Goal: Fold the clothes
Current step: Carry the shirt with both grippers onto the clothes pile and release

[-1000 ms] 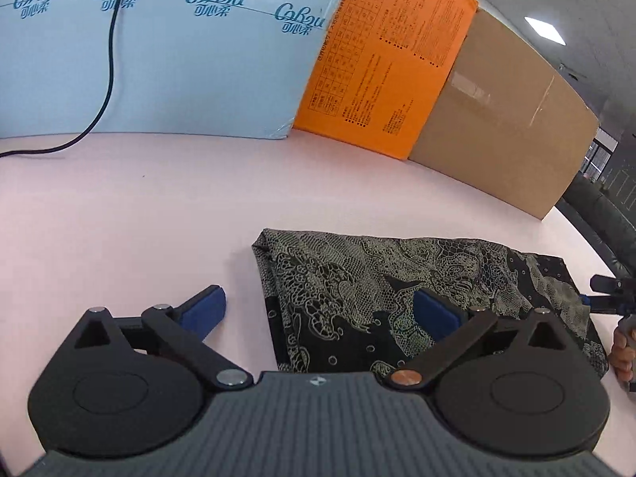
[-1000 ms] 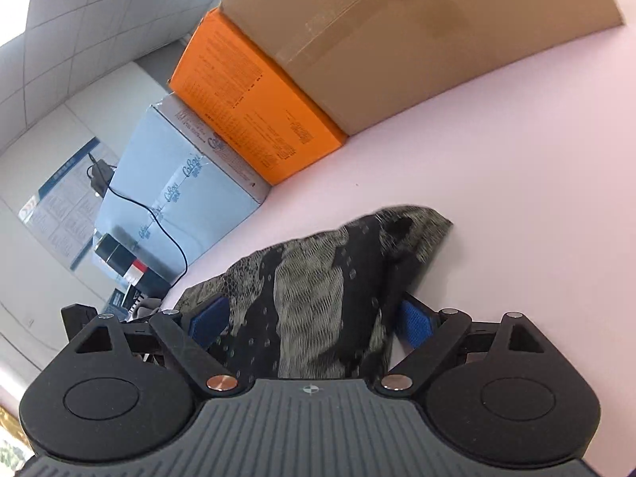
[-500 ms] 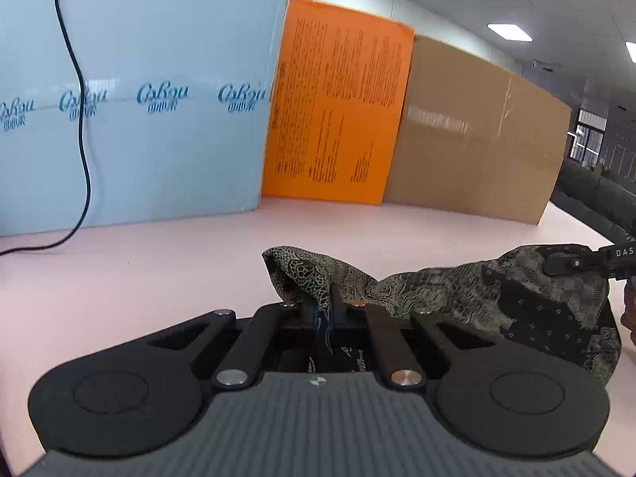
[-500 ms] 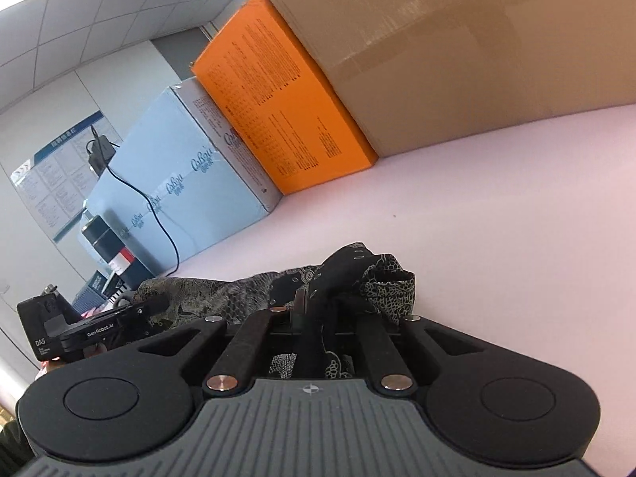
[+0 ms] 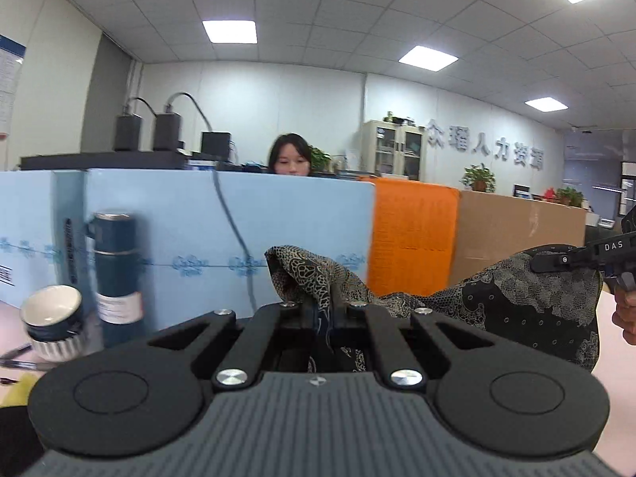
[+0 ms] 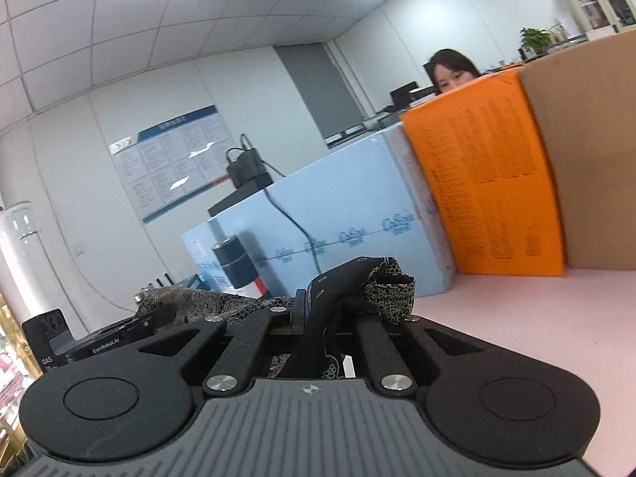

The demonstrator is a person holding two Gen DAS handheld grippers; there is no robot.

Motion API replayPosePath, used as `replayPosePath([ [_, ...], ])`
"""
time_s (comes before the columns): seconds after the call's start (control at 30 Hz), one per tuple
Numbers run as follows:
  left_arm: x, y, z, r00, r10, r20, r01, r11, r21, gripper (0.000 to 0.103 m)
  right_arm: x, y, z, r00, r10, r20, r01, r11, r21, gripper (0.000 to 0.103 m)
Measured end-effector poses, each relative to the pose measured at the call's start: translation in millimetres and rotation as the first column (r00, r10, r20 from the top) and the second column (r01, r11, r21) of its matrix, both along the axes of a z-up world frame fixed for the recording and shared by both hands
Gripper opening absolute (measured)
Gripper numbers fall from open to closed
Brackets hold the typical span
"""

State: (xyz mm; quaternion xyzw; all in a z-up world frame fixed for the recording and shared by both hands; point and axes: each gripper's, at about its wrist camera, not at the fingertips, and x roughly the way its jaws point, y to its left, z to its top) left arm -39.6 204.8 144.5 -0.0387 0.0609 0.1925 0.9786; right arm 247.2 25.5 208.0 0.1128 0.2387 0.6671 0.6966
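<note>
A dark garment with a pale lace-like print (image 5: 508, 302) hangs stretched between my two grippers, lifted off the pink table. My left gripper (image 5: 324, 310) is shut on one corner of it, and the cloth bunches up above the jaws. My right gripper (image 6: 318, 314) is shut on the other corner (image 6: 381, 286). In the left wrist view the right gripper (image 5: 572, 256) shows at the far right, clamped on the cloth's edge. In the right wrist view the left gripper (image 6: 131, 330) shows at the lower left with cloth (image 6: 190, 302) in it.
A light blue box (image 5: 190, 238), an orange box (image 5: 413, 234) and a brown cardboard box (image 5: 516, 234) line the back of the pink table (image 6: 516, 318). A dark blue flask (image 5: 115, 266) and a white cup (image 5: 51, 318) stand at the left. A person sits behind the boxes.
Both grippers closed on the garment's corners and lifted it off the table. Both views have tilted up from the tabletop to the room.
</note>
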Motion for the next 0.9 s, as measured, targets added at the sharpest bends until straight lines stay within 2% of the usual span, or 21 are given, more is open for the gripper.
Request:
replayPosePath([
  [0.07,-23,15,-1,0.998,0.067,-0.022,-0.067,0.998,0.007,0.004,-4,34,-5,0.998,0.062,-0.014,-0.062,0.998,-0.011,0.004],
  [0.13,-39,30,-11,0.991,0.125,-0.057,-0.125,0.992,-0.007,0.004,-5,71,-24,0.992,0.114,-0.043,-0.116,0.992,-0.044,0.004],
  [0.2,-48,47,-32,0.976,0.176,-0.125,-0.181,0.983,-0.031,0.004,-5,107,-52,0.986,0.148,-0.082,-0.155,0.983,-0.093,0.004],
  [0.27,-47,63,-62,0.951,0.221,-0.218,-0.238,0.97,-0.055,0.004,-6,137,-88,0.983,0.151,-0.108,-0.168,0.969,-0.179,0.005],
  [0.33,-47,79,-92,0.917,0.26,-0.303,-0.294,0.953,-0.072,0.004,-11,161,-117,0.992,0.114,-0.055,-0.125,0.948,-0.292,0.012],
  [0.37,-47,86,-106,0.902,0.279,-0.329,-0.319,0.945,-0.076,0.007,-15,169,-129,0.995,0.096,0.001,-0.09,0.935,-0.343,0.014],
  [0.4,-48,91,-118,0.89,0.293,-0.348,-0.34,0.937,-0.082,0.014,-19,174,-138,0.995,0.082,0.055,-0.056,0.925,-0.375,0.023],
  [0.43,-50,95,-126,0.891,0.291,-0.35,-0.345,0.933,-0.102,0.019,-19,174,-143,0.994,0.078,0.08,-0.043,0.928,-0.37,0.026],
  [0.47,-53,99,-131,0.9,0.273,-0.341,-0.334,0.933,-0.135,0.024,-16,171,-145,0.995,0.074,0.059,-0.049,0.934,-0.353,0.027],
  [0.5,-56,102,-134,0.91,0.257,-0.326,-0.322,0.932,-0.164,0.027,-12,167,-143,0.998,0.054,0.04,-0.038,0.942,-0.333,0.039],
  [0.53,-60,104,-134,0.92,0.251,-0.3,-0.313,0.932,-0.182,0.031,-9,160,-142,0.999,0.016,0.039,-0.003,0.949,-0.315,0.056],
  [0.57,-64,103,-133,0.928,0.251,-0.275,-0.309,0.931,-0.193,0.047,-7,153,-140,0.999,-0.013,0.041,0.024,0.956,-0.293,0.059],
  [0.6,-68,103,-133,0.934,0.253,-0.251,-0.306,0.93,-0.202,0.068,-4,146,-140,0.999,-0.028,0.033,0.036,0.961,-0.274,0.059],
  [0.67,-80,97,-131,0.937,0.291,-0.196,-0.328,0.923,-0.199,0.081,-2,127,-141,0.998,-0.056,0.005,0.055,0.967,-0.249,0.062],
  [0.7,-88,93,-128,0.933,0.319,-0.168,-0.349,0.916,-0.196,0.082,-4,117,-142,0.998,-0.066,-0.003,0.063,0.969,-0.239,0.068],
  [0.77,-109,85,-128,0.909,0.398,-0.128,-0.417,0.886,-0.205,0.083,-10,96,-145,0.995,-0.088,-0.043,0.076,0.972,-0.224,0.073],
  [0.9,-144,48,-138,0.827,0.549,-0.119,-0.561,0.793,-0.237,0.085,-27,52,-149,0.986,-0.121,-0.112,0.099,0.979,-0.179,0.082],
])
